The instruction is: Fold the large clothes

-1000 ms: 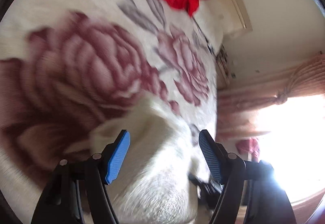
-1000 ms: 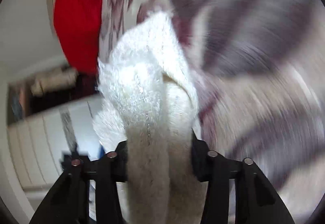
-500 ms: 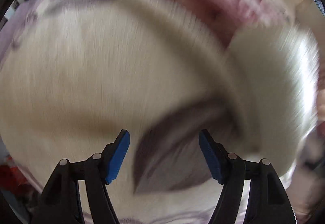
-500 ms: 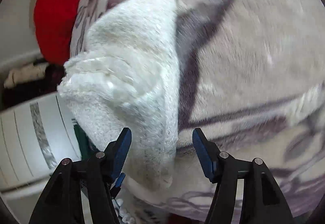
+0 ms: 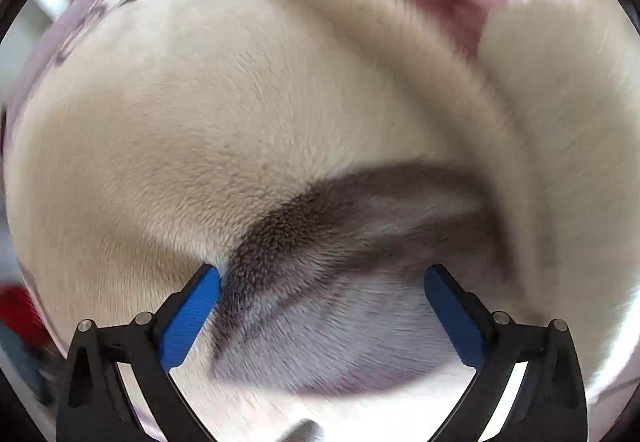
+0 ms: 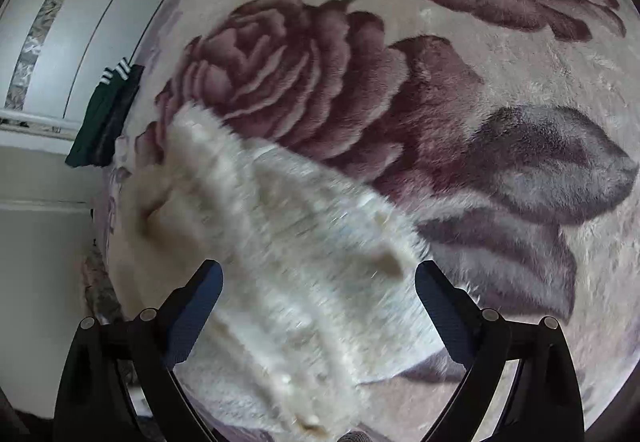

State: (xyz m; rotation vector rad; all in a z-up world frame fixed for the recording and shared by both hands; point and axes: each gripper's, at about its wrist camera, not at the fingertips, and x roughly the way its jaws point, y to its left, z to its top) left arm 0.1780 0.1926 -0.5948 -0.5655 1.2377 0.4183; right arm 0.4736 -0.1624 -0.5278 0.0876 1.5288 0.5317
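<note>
- A plush blanket point(image 6: 500, 53) printed with large mauve roses and grey leaves fills nearly all of the right wrist view; in the left wrist view its cream pile point(image 5: 224, 113) and one grey leaf fill the frame, partly blurred.
- A white fluffy garment point(image 6: 288, 258) lies on the blanket, running from 10 o'clock down to 6 o'clock between the right gripper's fingers.
- A white wardrobe point(image 6: 72, 29) stands at 10 o'clock.
- A dark green cloth point(image 6: 100, 129) with white stripes hangs at 9 o'clock, by the blanket's edge.
- The right gripper point(image 6: 319, 318) is spread wide, the garment between its fingers but unclamped.
- The left gripper point(image 5: 322, 316) is spread wide over the blanket, holding nothing.
</note>
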